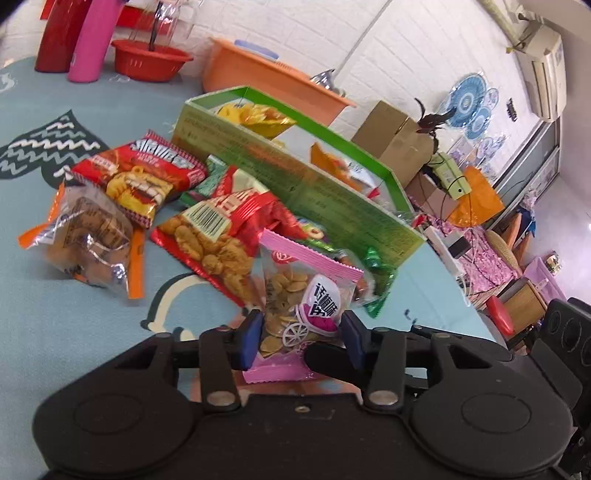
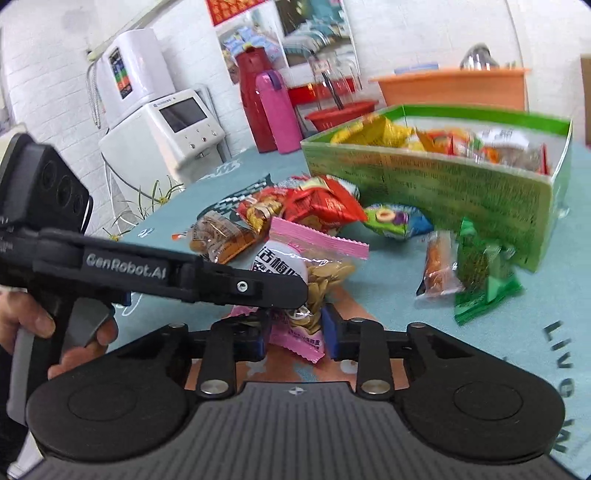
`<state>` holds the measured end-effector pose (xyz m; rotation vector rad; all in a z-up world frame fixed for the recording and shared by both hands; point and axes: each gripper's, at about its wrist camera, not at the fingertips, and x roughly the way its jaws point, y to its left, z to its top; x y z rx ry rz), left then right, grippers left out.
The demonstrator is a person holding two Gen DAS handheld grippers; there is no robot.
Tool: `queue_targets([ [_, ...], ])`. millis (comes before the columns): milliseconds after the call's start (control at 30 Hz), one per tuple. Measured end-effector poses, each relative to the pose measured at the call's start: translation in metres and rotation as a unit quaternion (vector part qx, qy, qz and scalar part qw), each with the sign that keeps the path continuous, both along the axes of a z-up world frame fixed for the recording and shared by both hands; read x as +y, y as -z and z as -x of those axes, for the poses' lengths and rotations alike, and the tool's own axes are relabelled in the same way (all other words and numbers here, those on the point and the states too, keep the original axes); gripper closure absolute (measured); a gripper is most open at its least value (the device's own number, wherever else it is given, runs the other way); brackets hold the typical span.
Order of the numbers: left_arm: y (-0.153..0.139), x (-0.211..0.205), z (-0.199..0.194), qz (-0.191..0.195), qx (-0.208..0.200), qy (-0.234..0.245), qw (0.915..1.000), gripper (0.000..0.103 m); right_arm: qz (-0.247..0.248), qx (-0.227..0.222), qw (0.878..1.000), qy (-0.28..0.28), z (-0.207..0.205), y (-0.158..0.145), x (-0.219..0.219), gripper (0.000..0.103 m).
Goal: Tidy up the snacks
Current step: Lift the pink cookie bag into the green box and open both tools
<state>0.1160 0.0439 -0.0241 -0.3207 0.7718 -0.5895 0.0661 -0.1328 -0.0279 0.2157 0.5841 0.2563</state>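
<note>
A pink packet of seeds [image 1: 288,280] [image 2: 325,275] stands tilted between both grippers over the blue tablecloth. My left gripper [image 1: 301,334] has its blue pads against the packet's two sides. My right gripper [image 2: 295,330] pinches the packet's lower end. The left gripper's finger [image 2: 258,286] crosses the right wrist view from the left. Behind stands the green box [image 1: 295,177] [image 2: 424,177] with several snack packets inside. Loose packets lie before it: a red one [image 1: 144,177], a clear cookie pack [image 1: 88,236], a red peanut pack [image 1: 218,236], a green one [image 2: 480,273].
At the back of the table stand an orange basin [image 1: 258,74], a red basket [image 1: 147,59], a pink bottle [image 1: 92,40] and a red flask [image 1: 59,33]. A white appliance [image 2: 166,125] stands beyond the left edge. A hand [image 2: 33,321] holds the left gripper's handle.
</note>
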Motion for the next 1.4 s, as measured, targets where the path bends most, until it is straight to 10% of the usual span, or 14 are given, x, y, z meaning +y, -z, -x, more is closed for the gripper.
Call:
queue_targets([
  [600, -0.093, -0.045, -0.041, 0.005, -0.124, 0.026, 0.9920, 0.032, 0.033, -0.133, 0.990, 0.042, -0.016, -0.078, -0.037, 0.052],
  [1200, -0.067, -0.063, -0.154, 0.020, -0.095, 0.027, 0.9949, 0.025, 0.028, -0.110, 0.991, 0.077, -0.102, -0.065, -0.090, 0.052],
  [1233, -0.063, -0.064, -0.158, 0.010, -0.096, 0.022, 0.9951, 0.004, 0.028, -0.106, 0.991, 0.078, -0.107, -0.061, -0.092, 0.050],
  [1400, -0.056, -0.061, -0.151, -0.016, -0.112, -0.004, 0.9936, 0.000, 0.042, -0.066, 0.991, 0.110, -0.118, -0.043, -0.097, 0.005],
])
